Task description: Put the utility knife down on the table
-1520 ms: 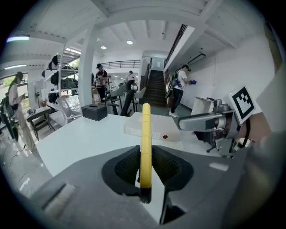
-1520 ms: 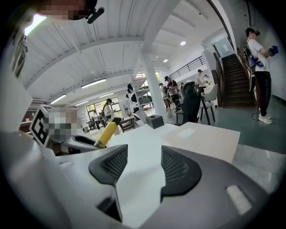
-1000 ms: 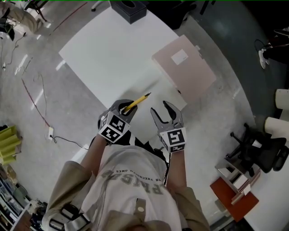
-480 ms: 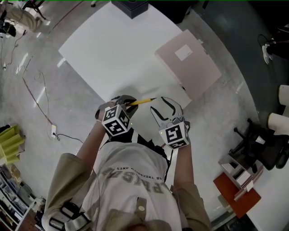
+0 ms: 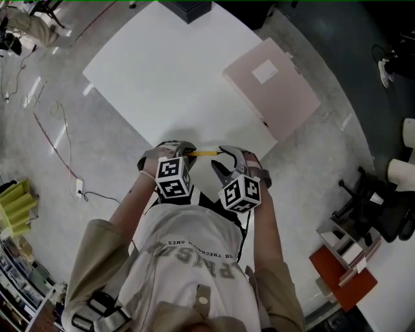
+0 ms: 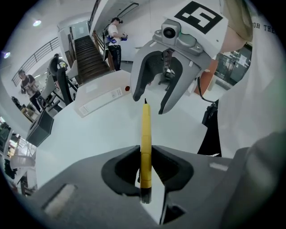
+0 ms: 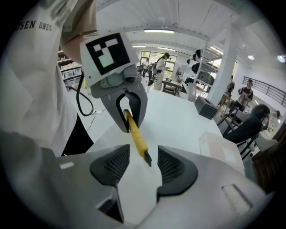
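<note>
A slim yellow utility knife [image 5: 205, 154] sticks out level to the right from my left gripper [image 5: 185, 150], which is shut on its rear end just above the near edge of the white table [image 5: 162, 71]. In the left gripper view the knife [image 6: 145, 134] runs straight out from between the pads. My right gripper [image 5: 220, 161] faces it from the right, its jaws closing. The knife's black tip [image 7: 146, 159] lies between the right gripper's [image 7: 143, 156] pads, which stand apart from it on both sides. The left gripper [image 7: 125, 105] shows beyond, clamped on the knife.
A pale pink flat box [image 5: 272, 87] lies on the table's right part, and a black box [image 5: 188, 8] stands at its far edge. Right of the table are an office chair [image 5: 382, 207] and a red-topped cart [image 5: 340, 275]. Cables [image 5: 58, 149] run over the floor at the left.
Both grippers have sunk toward the table's near edge and rolled. The knife has swung from pointing up-right to level, and the right gripper has closed in around its tip.
</note>
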Available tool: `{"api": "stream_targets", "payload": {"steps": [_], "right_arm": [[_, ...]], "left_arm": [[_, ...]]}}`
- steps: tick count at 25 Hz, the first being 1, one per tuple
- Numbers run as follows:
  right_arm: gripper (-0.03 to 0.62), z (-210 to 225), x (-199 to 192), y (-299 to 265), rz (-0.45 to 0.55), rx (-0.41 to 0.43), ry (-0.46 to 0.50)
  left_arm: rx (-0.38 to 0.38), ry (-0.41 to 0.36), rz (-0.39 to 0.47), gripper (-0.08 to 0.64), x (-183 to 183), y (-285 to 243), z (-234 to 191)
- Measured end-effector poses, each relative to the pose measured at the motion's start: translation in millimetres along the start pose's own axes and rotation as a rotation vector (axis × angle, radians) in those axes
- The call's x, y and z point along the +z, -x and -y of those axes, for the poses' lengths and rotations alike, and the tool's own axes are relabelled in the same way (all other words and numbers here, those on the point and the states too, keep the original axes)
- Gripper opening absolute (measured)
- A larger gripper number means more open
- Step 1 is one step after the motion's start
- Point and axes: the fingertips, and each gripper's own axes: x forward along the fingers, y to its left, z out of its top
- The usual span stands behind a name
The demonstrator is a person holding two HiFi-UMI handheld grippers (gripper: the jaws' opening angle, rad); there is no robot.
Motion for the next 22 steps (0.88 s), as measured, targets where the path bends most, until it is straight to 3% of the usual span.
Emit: {"api": "stream_targets", "payload": {"steps": [13,17,22], "right_arm": [[0.135,-38.4,-10.1,-24.1,-0.083,0.126,0.122],[0.084,-42.5,-16.9,-27.2,-0.099,0.148,0.116],[0.069,-49.4,-23.0,-26.3,-0.117,0.224,0.080]], "left_arm": [[-0.058,-0.151,-0.080,0.083,-5.7,-16.1,28.5],[-0.058,-0.176,-0.094,0.084,-4.6,-22.5,29.8],[-0.061,-0.210,-0.101,0.084,-2.7,-27.4,33.5]]}}
